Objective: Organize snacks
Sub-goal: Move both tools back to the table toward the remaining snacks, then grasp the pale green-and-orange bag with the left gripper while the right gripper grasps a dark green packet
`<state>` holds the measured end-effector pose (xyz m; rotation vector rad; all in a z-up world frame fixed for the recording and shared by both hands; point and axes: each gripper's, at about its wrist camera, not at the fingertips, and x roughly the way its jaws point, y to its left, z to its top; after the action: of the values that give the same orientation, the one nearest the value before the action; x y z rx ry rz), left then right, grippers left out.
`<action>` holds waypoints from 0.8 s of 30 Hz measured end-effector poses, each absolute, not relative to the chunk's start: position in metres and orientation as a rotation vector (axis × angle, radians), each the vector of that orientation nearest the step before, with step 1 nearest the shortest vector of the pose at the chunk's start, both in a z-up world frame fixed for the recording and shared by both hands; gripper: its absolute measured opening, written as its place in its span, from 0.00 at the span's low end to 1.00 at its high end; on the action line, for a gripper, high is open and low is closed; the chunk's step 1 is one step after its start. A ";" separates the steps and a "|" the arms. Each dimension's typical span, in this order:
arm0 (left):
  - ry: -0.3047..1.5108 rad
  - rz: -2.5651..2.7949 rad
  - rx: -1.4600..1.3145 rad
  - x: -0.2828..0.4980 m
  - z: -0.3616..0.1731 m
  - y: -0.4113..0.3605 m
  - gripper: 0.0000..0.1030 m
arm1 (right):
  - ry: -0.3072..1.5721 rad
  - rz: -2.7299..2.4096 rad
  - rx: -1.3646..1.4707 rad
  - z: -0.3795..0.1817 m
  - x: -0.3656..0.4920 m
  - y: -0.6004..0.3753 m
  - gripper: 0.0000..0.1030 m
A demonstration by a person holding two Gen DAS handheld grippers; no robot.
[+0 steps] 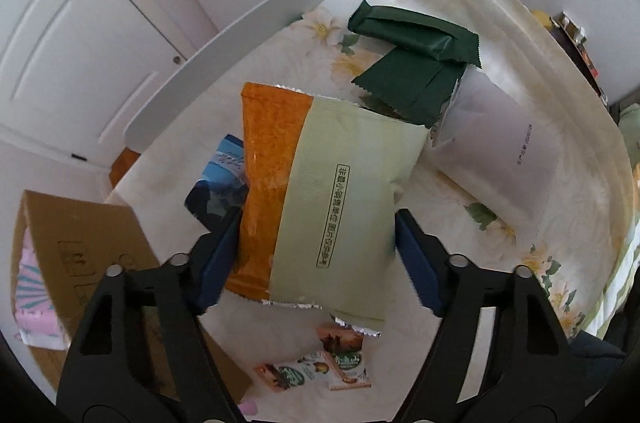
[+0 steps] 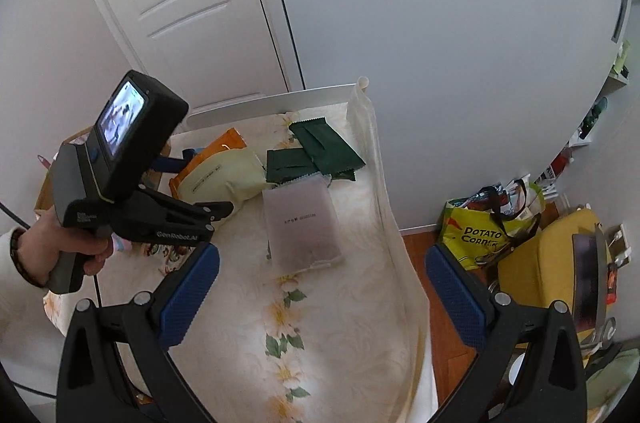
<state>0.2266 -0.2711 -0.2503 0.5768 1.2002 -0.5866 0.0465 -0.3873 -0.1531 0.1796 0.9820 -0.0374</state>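
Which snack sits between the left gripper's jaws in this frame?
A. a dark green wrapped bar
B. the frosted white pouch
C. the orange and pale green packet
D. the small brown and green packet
C: in the left wrist view the orange and pale green packet fills the gap between the left gripper jaws, both blue pads against its edges.

The tabletop (image 2: 360, 303) wears a cream cloth printed with pale yellow daisies and green leaves. On it lies a snack bag (image 1: 320, 183) that is orange along one side and pale sage green on the other, with dark green lettering in a boxed line. Two wrappers (image 1: 412, 63) beside it are plain deep green with zigzag-cut ends. A frosted white pouch (image 1: 496, 151) carries a small line of dark print. A blue-patterned packet (image 1: 220, 179) peeks out from under the orange edge. The fingers (image 2: 188, 299) have blue textured pads on black frames. Off the tabletop stands a brown cardboard box (image 1: 80, 255), and a yellow-green bag (image 2: 480, 235) has black lettering.
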 end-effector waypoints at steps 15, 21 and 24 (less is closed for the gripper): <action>1.176 -0.610 0.557 0.228 -0.249 -0.264 0.58 | 0.990 0.011 0.153 -0.158 0.085 -0.393 0.99; 1.158 -0.602 0.522 0.217 -0.230 -0.247 0.58 | 1.004 0.089 0.084 -0.161 0.122 -0.401 0.91; 1.153 -0.594 0.506 0.212 -0.226 -0.241 0.58 | 1.040 0.163 0.062 -0.169 0.148 -0.405 0.82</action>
<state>0.2121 -0.2413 -0.2257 0.5057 1.1534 -0.5940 0.1484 -0.4046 -0.1688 0.0619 1.0398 0.1629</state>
